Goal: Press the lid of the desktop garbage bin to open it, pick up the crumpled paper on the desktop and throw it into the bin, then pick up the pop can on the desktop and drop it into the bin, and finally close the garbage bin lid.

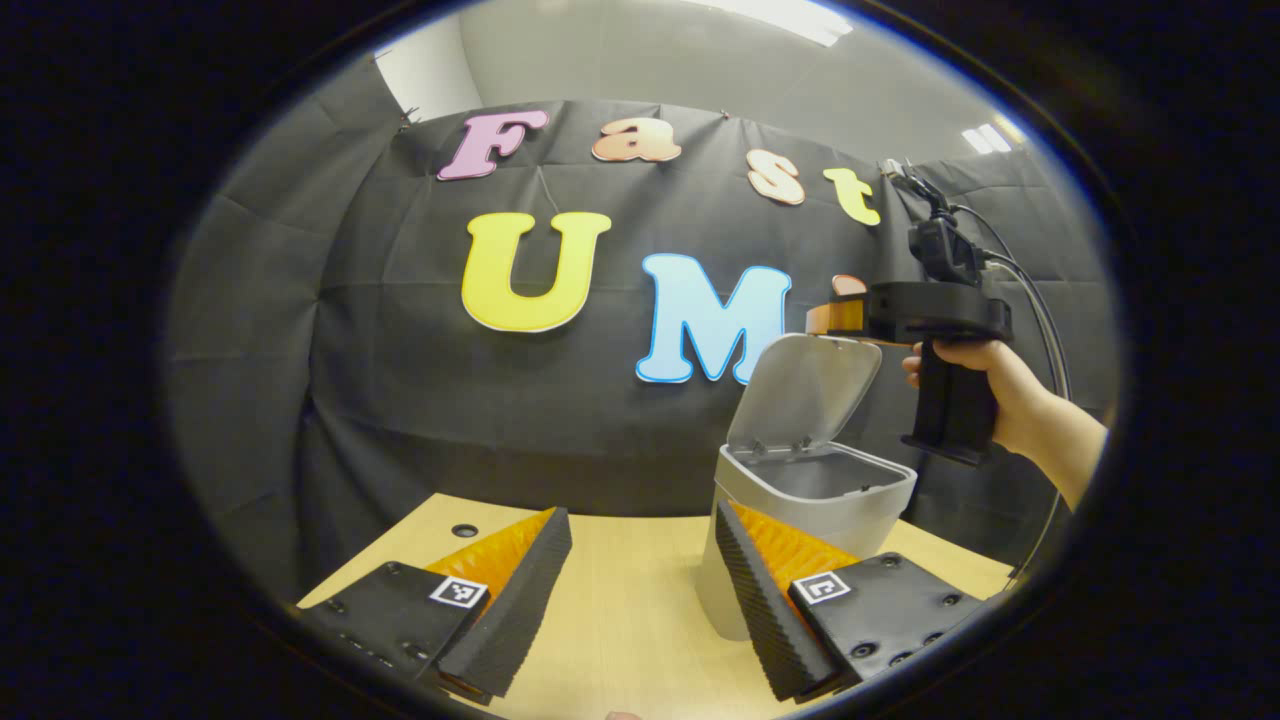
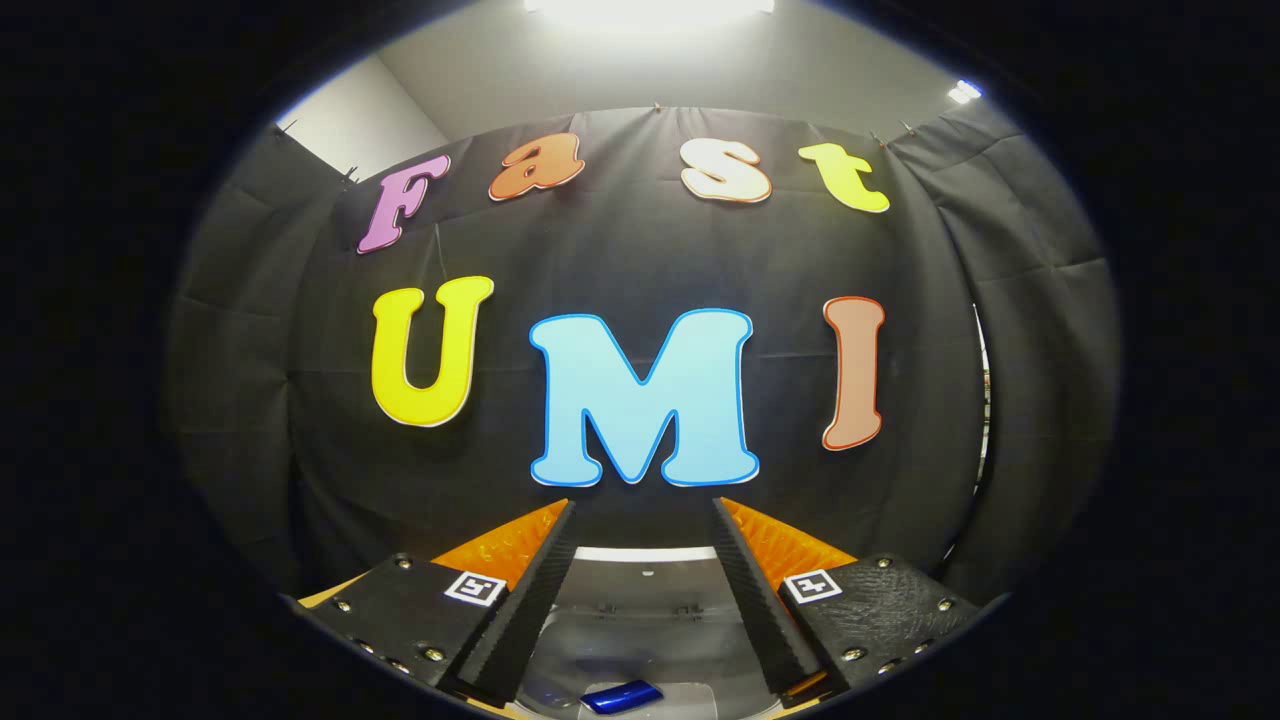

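Over on the right side of the left gripper view, I've got the garbage bin (image 1: 800, 500) sitting on the wooden desktop (image 1: 620, 600) with its lid (image 1: 805, 395) flipped up and tilted back, so the inside is open to see from the top. My left gripper (image 1: 640, 590) is low over the desk with its fingers spread wide and nothing between them; its right-hand finger (image 1: 760, 600) overlaps the front of the bin in the picture, though I can't tell if it's actually touching.

Higher up, just above and behind the raised lid, I can see the right gripper (image 1: 835, 315), held by a hand (image 1: 985, 390) on its grip, with cables running off the back. From that angle I can't judge its opening.

Switching to the right gripper view, the right gripper (image 2: 640, 590) is also spread wide, holding nothing. Straight below, between its fingers, I'm looking down into the bin (image 2: 640, 610), the lid's edge showing as a pale strip behind. Down at the bottom edge there's a shiny blue pop can (image 2: 622, 696) lying inside the bin. I can't make out the crumpled paper in there; the interior is pretty dim. A sliver of the desk peeks out beside the left finger.
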Tool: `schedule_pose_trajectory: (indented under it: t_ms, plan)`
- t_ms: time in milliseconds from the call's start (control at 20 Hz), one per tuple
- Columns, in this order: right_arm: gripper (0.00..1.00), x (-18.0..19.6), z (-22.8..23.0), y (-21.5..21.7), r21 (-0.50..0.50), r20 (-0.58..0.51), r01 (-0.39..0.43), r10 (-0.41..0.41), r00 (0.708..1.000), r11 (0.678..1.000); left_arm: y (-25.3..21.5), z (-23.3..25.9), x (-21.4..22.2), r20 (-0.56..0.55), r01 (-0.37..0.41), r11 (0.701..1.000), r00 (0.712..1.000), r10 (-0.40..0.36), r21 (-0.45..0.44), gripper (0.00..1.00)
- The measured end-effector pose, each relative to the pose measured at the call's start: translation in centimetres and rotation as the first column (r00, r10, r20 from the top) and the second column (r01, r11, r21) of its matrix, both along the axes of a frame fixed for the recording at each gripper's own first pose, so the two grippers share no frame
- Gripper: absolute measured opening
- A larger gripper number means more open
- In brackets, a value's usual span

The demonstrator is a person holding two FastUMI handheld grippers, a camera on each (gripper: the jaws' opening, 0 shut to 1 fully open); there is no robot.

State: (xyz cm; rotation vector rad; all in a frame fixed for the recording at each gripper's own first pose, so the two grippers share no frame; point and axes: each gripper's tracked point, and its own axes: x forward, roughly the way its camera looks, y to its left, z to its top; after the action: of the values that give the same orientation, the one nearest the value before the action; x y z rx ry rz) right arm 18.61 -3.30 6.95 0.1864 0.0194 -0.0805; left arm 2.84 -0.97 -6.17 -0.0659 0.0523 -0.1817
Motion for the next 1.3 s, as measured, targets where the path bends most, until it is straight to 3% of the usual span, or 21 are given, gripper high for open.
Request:
schedule_pose_trajectory:
  t_ms: [400,600,1000,1300]
  plan:
    - [0.86,-3.2,-2.7,0.9,0.006,-0.010,-0.023,0.023,1.000,1.000,-1.2,-0.4,-0.2,0.004,0.014,1.000,1.000,-0.014,0.009,0.95]
    - [0.86,-4.1,-4.8,1.5,0.019,-0.065,-0.036,0.037,0.997,0.999,-1.0,-0.4,-0.6,0.007,0.007,1.000,1.000,-0.007,0.014,0.95]
    - [0.86,-4.2,-9.2,2.9,0.027,-0.159,-0.061,0.065,0.985,0.998,-0.9,-0.7,-1.2,-0.007,0.000,1.000,1.000,0.000,0.028,0.95]
    - [0.86,-3.8,-11.3,3.3,0.019,-0.163,-0.066,0.068,0.984,0.998,-0.4,-1.3,-1.1,-0.026,-0.016,0.999,1.000,0.016,0.028,0.95]
